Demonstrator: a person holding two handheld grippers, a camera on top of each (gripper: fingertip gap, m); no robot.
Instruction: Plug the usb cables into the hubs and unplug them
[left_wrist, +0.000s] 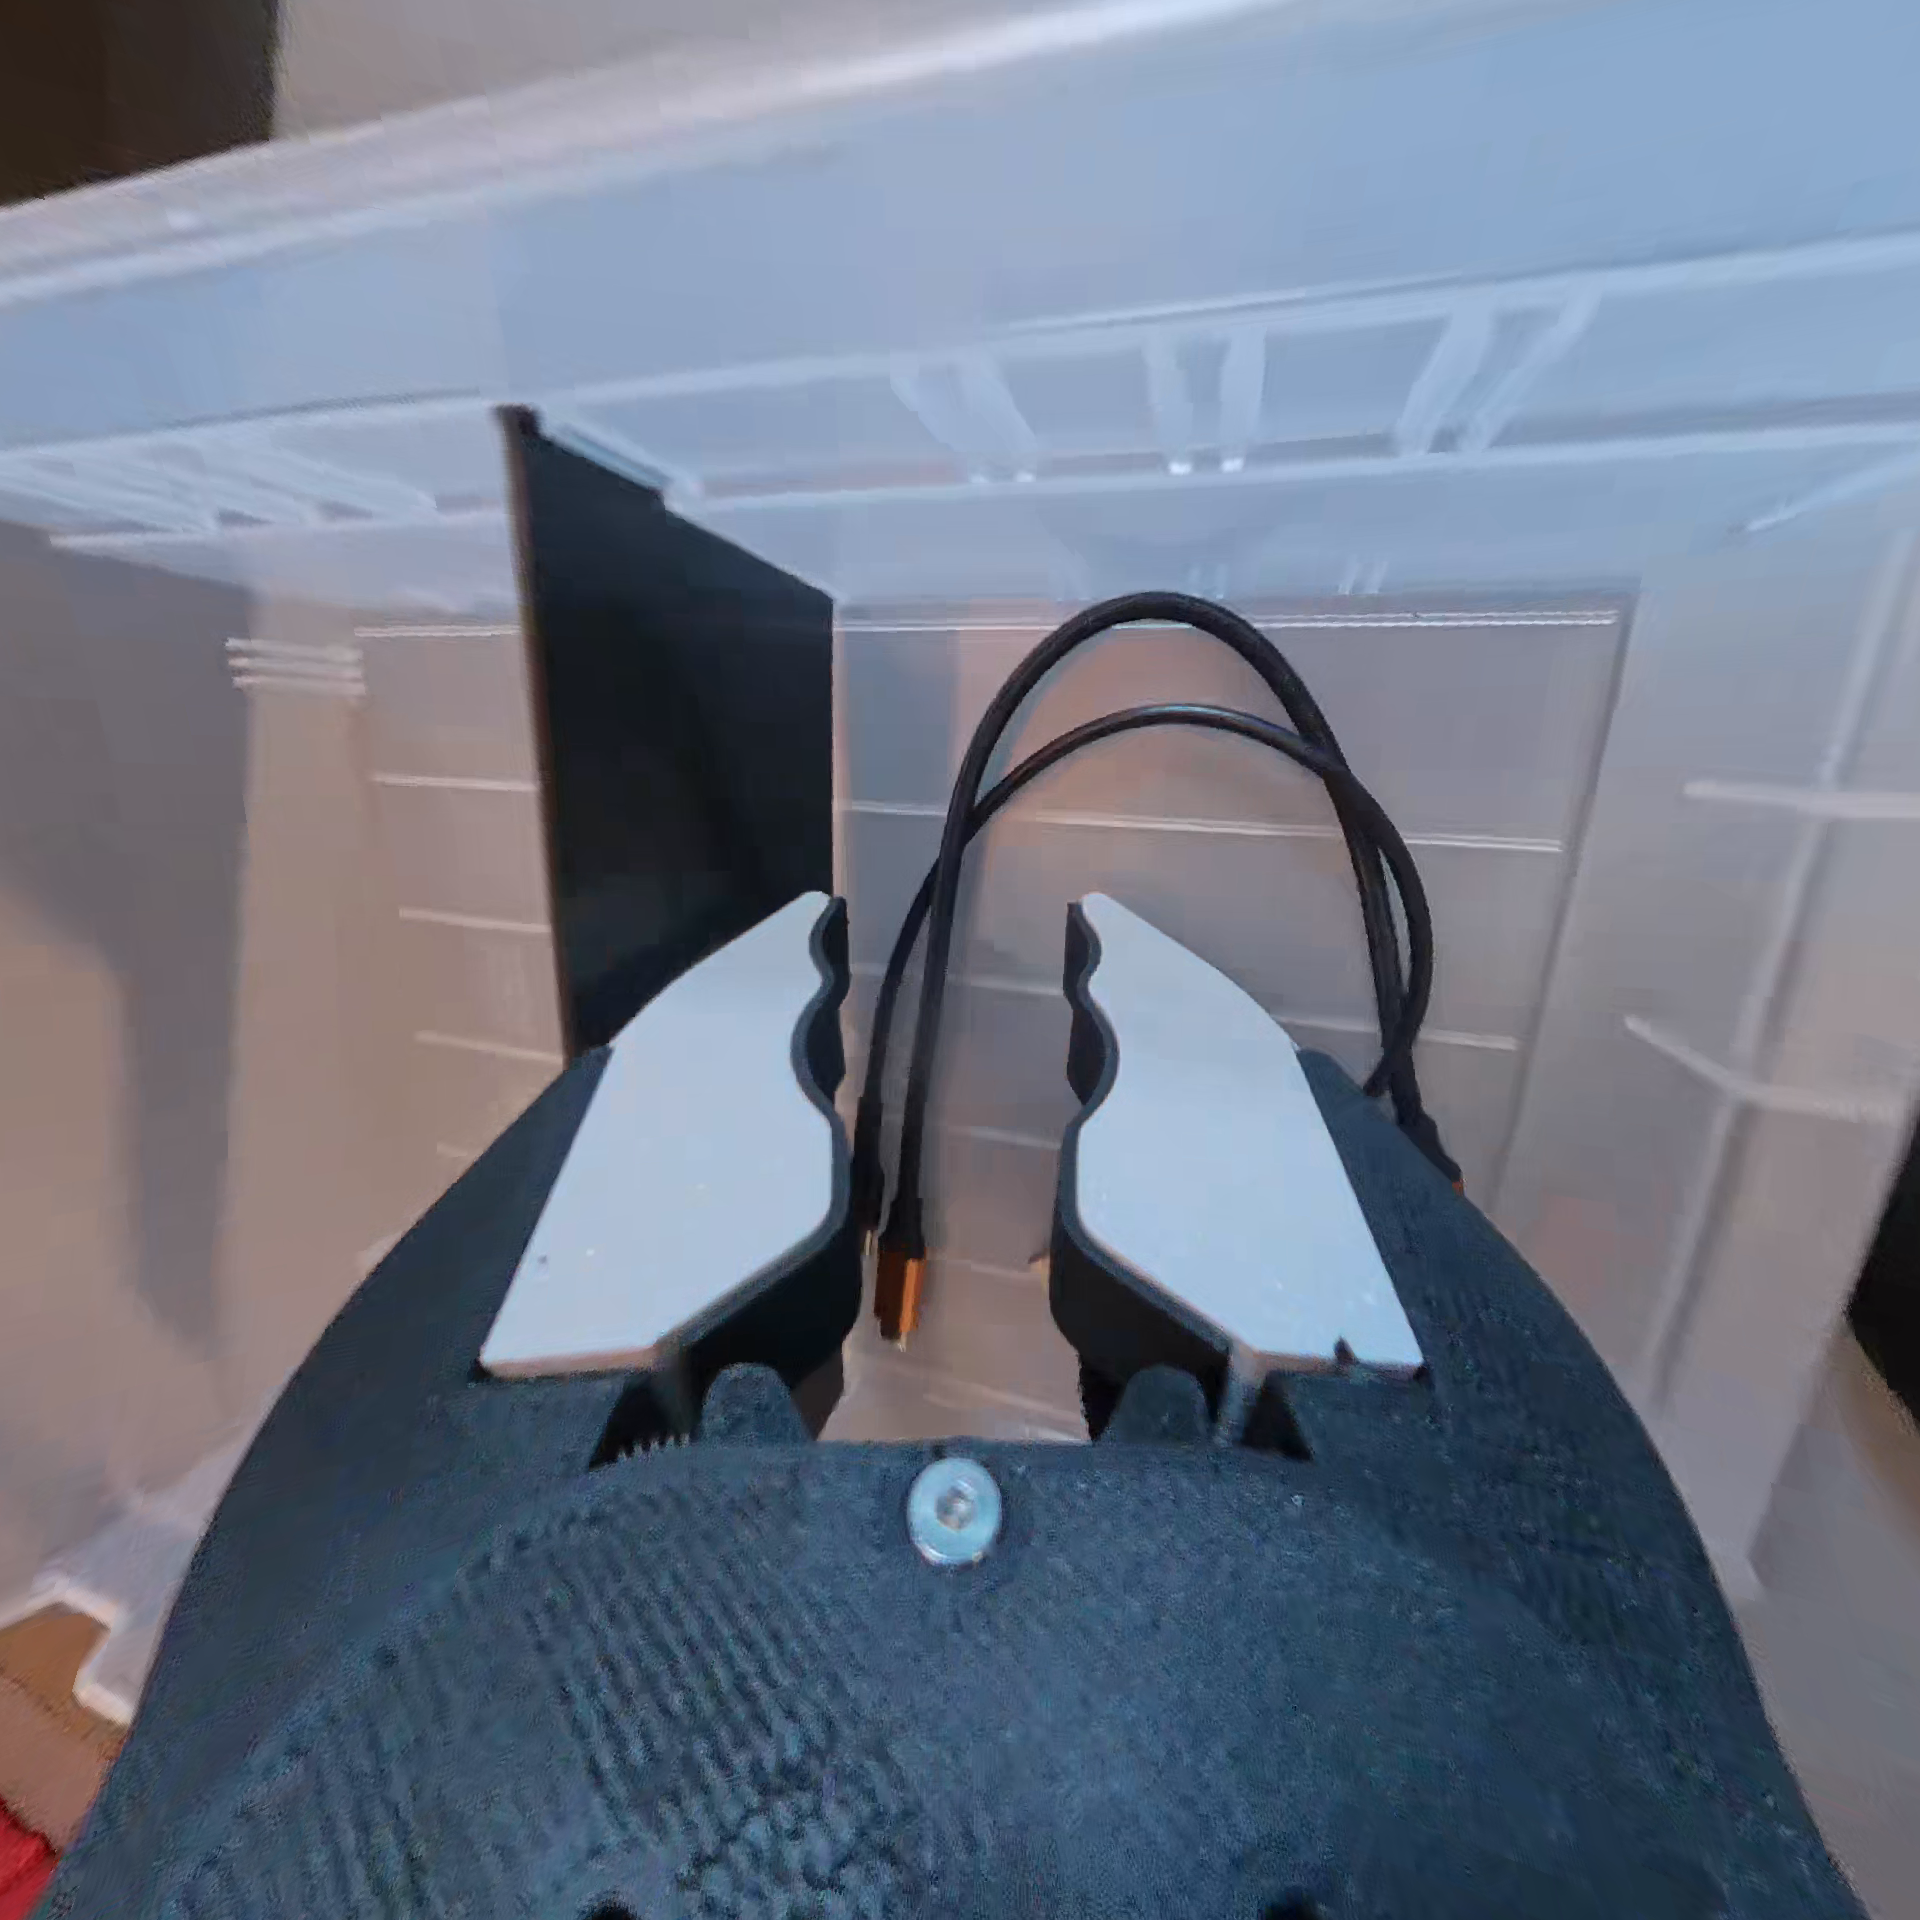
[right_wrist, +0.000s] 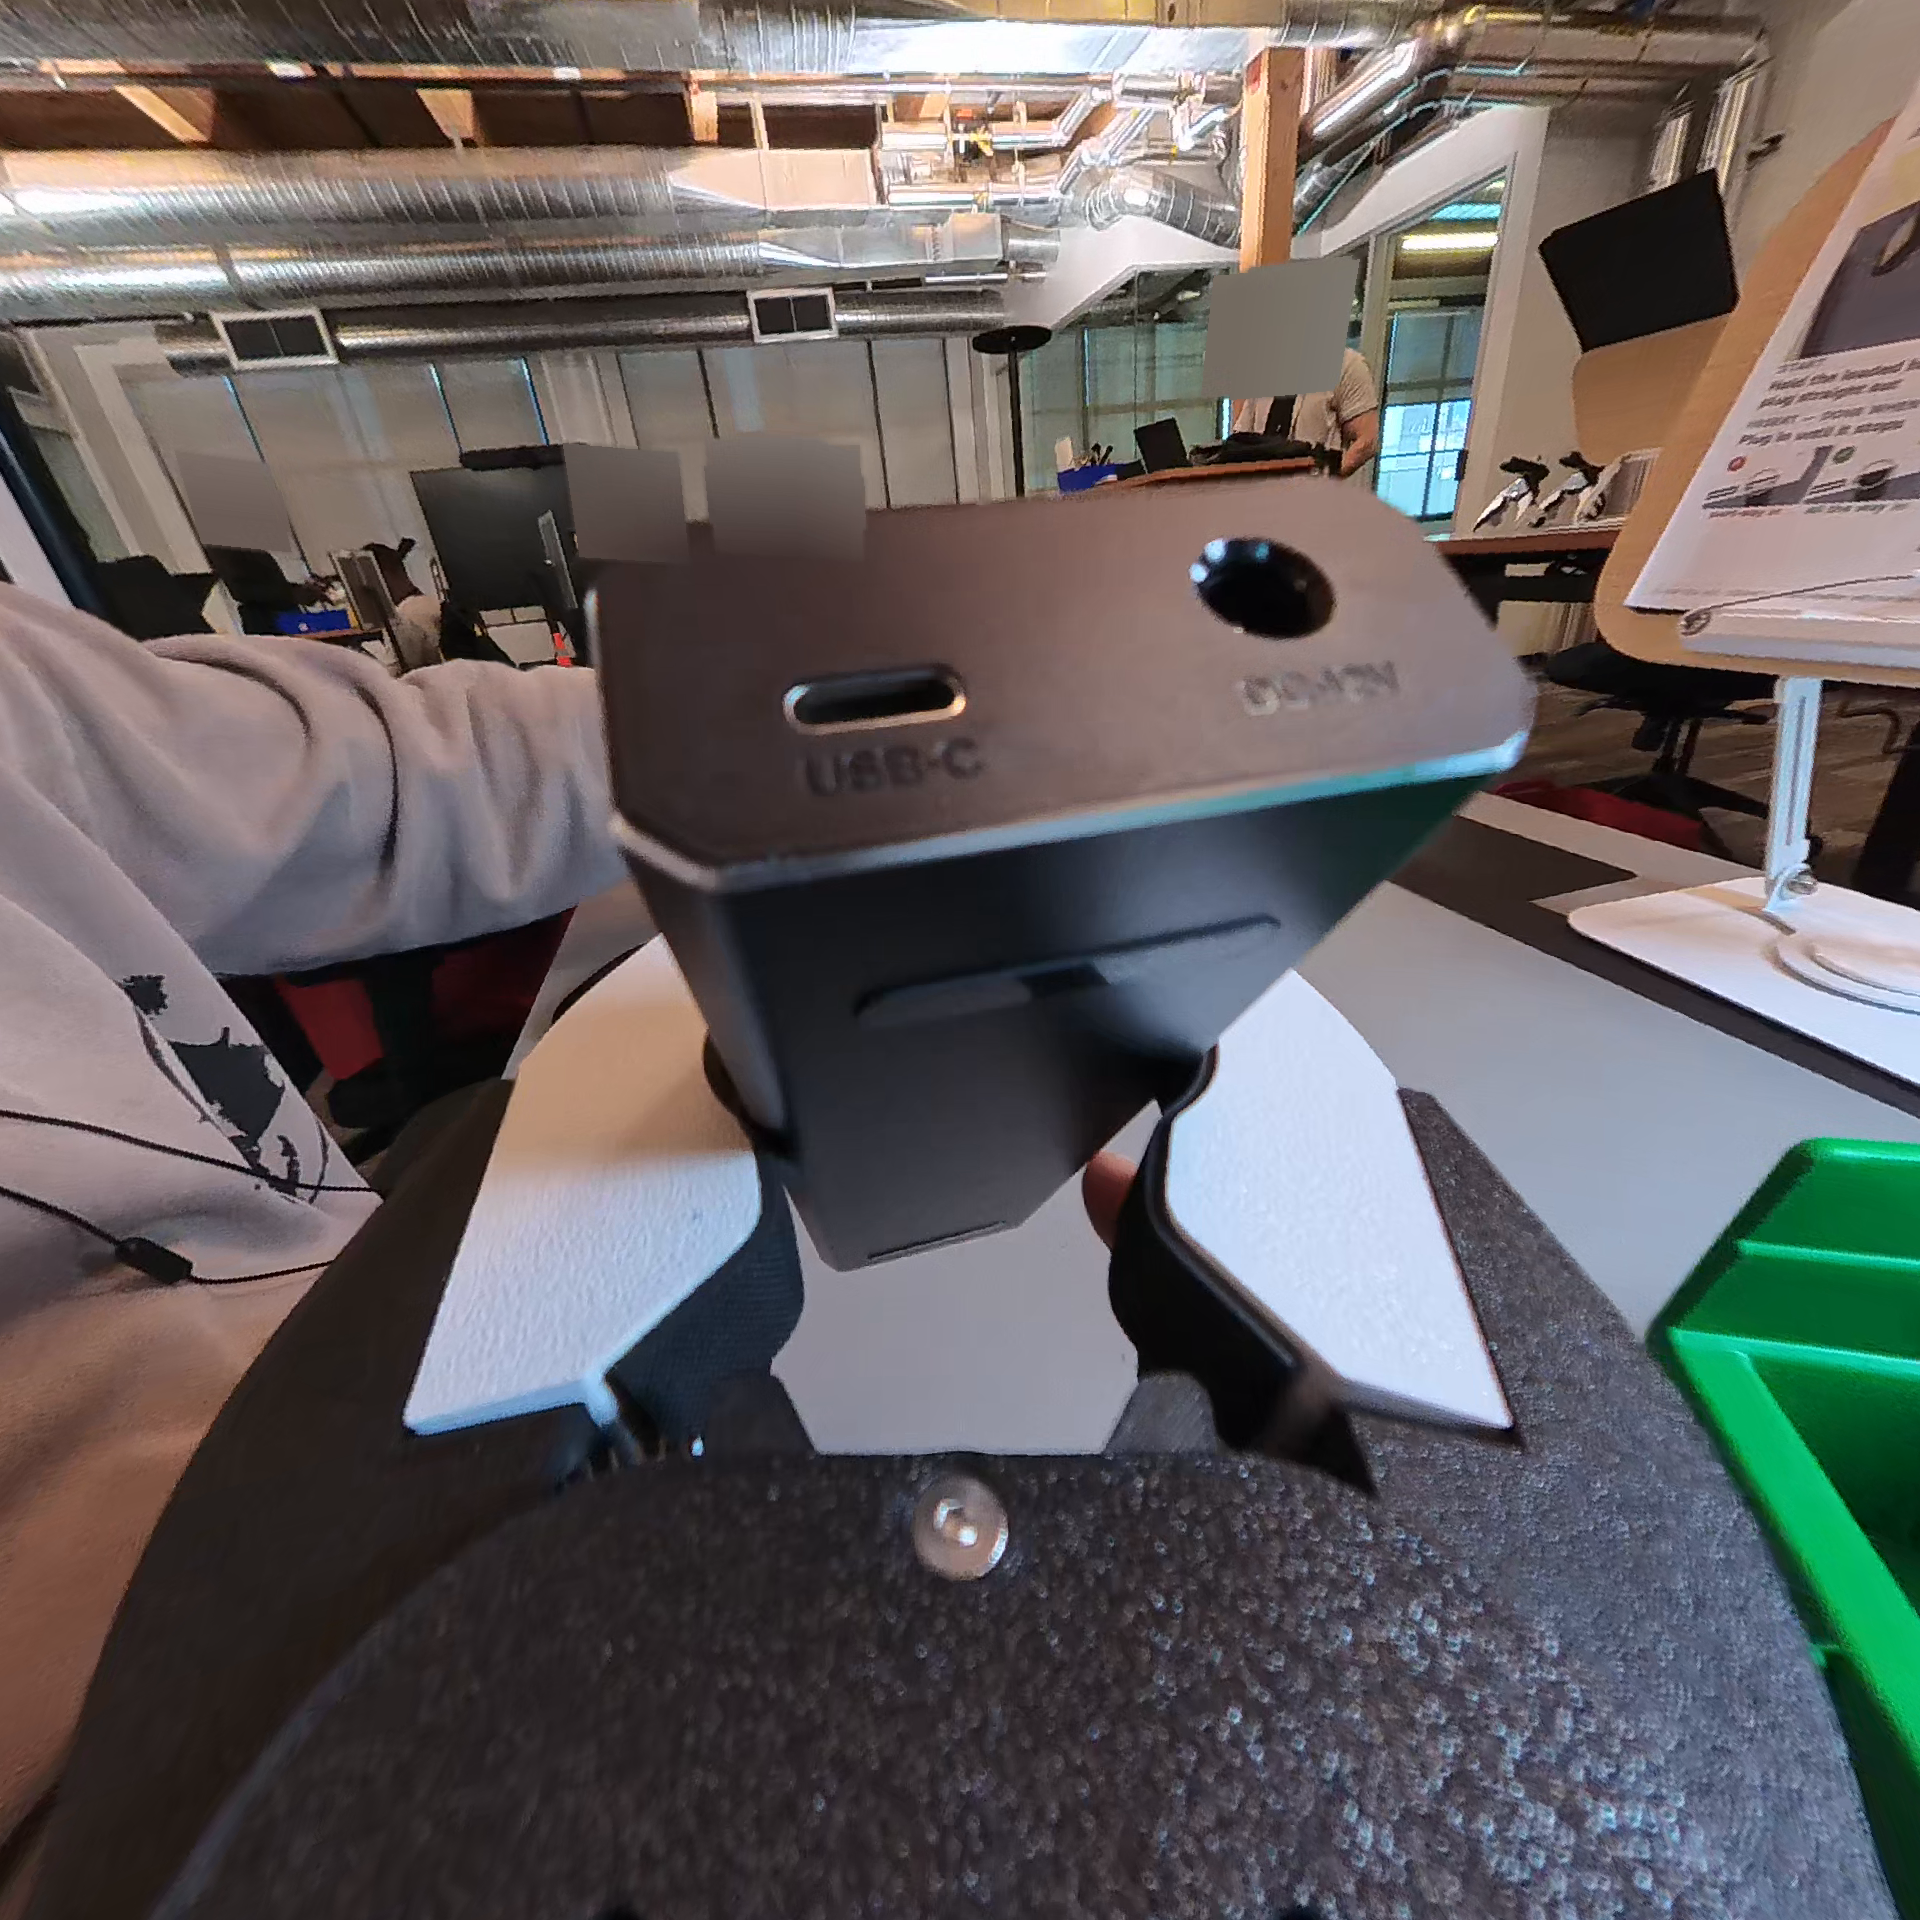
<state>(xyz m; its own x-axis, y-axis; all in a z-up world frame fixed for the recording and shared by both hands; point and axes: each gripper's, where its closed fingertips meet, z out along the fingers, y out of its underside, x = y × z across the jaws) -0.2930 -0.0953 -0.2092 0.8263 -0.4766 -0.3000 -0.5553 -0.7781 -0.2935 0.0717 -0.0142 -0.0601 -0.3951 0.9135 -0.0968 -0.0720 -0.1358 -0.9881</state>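
In the left wrist view my left gripper (left_wrist: 956, 914) is open. Two black USB cables (left_wrist: 1049, 748) arch up between and beyond its fingers, untouched by the jaws. One orange-tipped plug (left_wrist: 896, 1288) hangs close to the left finger, and a second plug end (left_wrist: 1439, 1138) lies past the right finger. In the right wrist view my right gripper (right_wrist: 977, 1132) is shut on a dark grey USB hub (right_wrist: 1039, 862) and holds it tilted above the table. The hub's end face with an oval port (right_wrist: 875, 698) and a round socket (right_wrist: 1262, 594) faces the camera.
A clear plastic bin (left_wrist: 1351, 436) fills the left wrist view, with a black panel (left_wrist: 675, 748) standing inside it. A green bin (right_wrist: 1829, 1403) is at my right. A white stand with an instruction sheet (right_wrist: 1808, 436) stands on the grey table (right_wrist: 1507, 1039). A person's grey sleeve (right_wrist: 260, 790) is at the left. Tip to tip, the grippers are about 40 cm apart.
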